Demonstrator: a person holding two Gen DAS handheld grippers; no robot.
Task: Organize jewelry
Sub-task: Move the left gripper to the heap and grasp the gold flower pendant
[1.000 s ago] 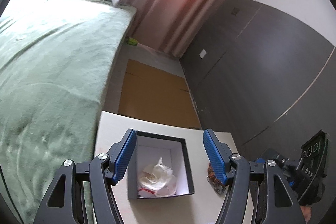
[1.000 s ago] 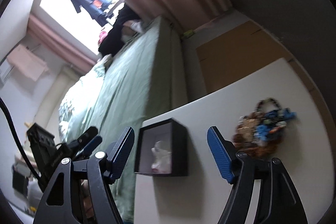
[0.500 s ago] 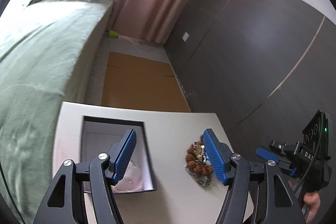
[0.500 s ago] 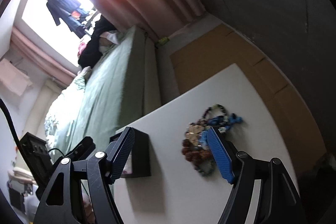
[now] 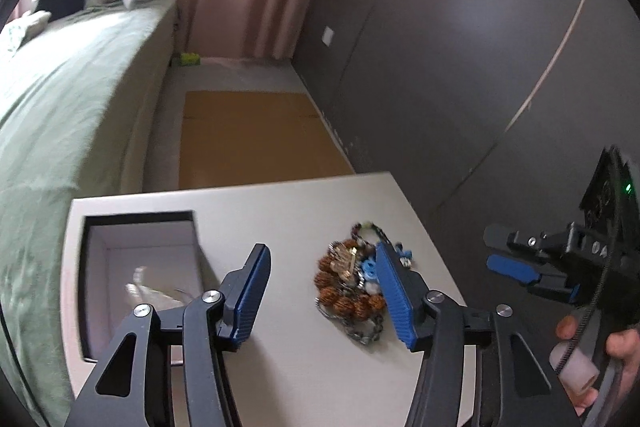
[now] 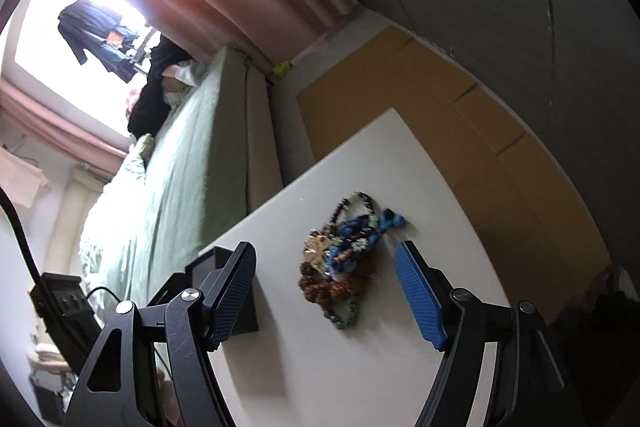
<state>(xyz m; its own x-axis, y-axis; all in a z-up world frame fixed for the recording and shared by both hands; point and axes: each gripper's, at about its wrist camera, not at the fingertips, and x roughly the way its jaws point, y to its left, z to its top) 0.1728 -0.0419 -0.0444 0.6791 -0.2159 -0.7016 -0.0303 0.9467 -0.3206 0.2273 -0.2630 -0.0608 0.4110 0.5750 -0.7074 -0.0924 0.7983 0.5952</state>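
Note:
A tangled pile of jewelry (image 5: 346, 283), with brown beads, blue beads and chain, lies on the white table (image 5: 280, 211). My left gripper (image 5: 322, 267) hangs over it with its jaws closing. The pile sits just inside the right-hand finger, and neither pad presses on it. To the left stands a black box (image 5: 140, 217) with a white lining and something white inside. My right gripper (image 6: 326, 255) is open and frames the same jewelry pile (image 6: 340, 263) from the other side, above it. The black box (image 6: 242, 323) is partly hidden behind its left finger.
The table's far edge (image 5: 240, 189) drops to a floor with flat cardboard (image 5: 248, 135). A green bed (image 5: 60, 115) runs along the left. A dark cabinet wall (image 5: 440, 67) stands on the right. A hand (image 5: 616, 347) holds the right gripper's body.
My left gripper swung from over the black box to the jewelry pile, and its jaws narrowed. In the right wrist view the pile slid from outside the right finger to between both fingers.

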